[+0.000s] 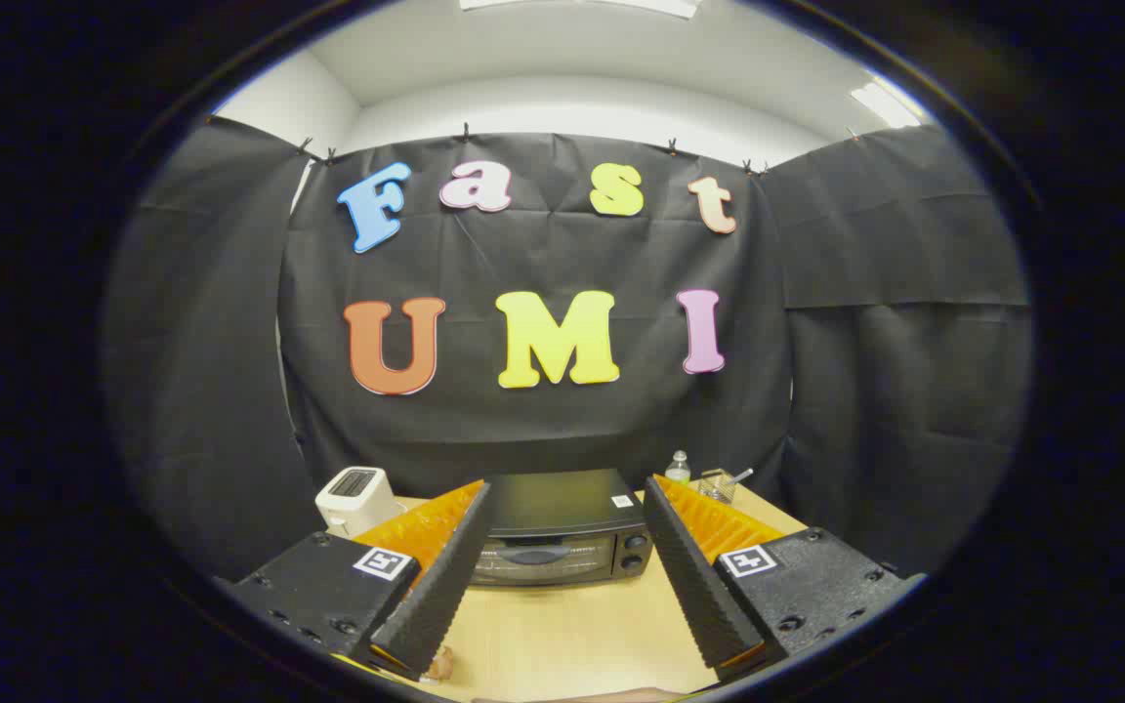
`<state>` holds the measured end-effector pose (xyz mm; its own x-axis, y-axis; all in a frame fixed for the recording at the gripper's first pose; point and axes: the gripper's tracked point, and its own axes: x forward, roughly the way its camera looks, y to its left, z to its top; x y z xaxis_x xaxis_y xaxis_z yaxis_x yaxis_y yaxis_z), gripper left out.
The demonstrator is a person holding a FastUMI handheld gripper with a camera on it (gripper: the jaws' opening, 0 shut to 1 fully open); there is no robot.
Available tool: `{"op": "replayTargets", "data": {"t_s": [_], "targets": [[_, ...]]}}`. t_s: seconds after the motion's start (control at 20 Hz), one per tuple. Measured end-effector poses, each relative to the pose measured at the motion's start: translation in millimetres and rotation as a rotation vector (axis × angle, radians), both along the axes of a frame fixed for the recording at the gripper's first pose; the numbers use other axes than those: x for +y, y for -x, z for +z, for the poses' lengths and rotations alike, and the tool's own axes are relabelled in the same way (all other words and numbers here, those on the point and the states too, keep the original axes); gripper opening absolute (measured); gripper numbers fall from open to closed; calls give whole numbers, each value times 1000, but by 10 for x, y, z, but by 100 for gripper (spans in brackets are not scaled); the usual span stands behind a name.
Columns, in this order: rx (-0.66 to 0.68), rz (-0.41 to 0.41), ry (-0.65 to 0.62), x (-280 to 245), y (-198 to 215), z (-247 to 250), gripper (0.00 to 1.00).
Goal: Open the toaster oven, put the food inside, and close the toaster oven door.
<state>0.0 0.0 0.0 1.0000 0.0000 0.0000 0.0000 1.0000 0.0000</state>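
Gripper view looks along my tool [567, 503], whose two fingers stand spread wide and hold nothing, which I judge is the right stance for an approach, since the first job is to hook the door open. Right below the left finger, at the near edge of the bench [572, 635], a small pale thing peeks out; it may be the food, but I cannot tell. Bare wood runs on ahead between the fingers to the toaster oven [562, 532], which sits square to me with its door shut, its handle [533, 554] across the glass and its knobs [634, 552] at the right. It lies beyond the fingertips, well apart from them. Farther left stands a white toaster [355, 498]; farther right, a small bottle [679, 468] and a wire basket [717, 484] sit against the wall.
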Motion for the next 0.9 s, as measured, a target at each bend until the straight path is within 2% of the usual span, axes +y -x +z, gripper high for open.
{"op": "replayTargets", "data": {"t_s": [0.6,0.9], "targets": [[-65,31,8,153,-32,63,99],[-44,46,22,261,-380,-93,100]]}}
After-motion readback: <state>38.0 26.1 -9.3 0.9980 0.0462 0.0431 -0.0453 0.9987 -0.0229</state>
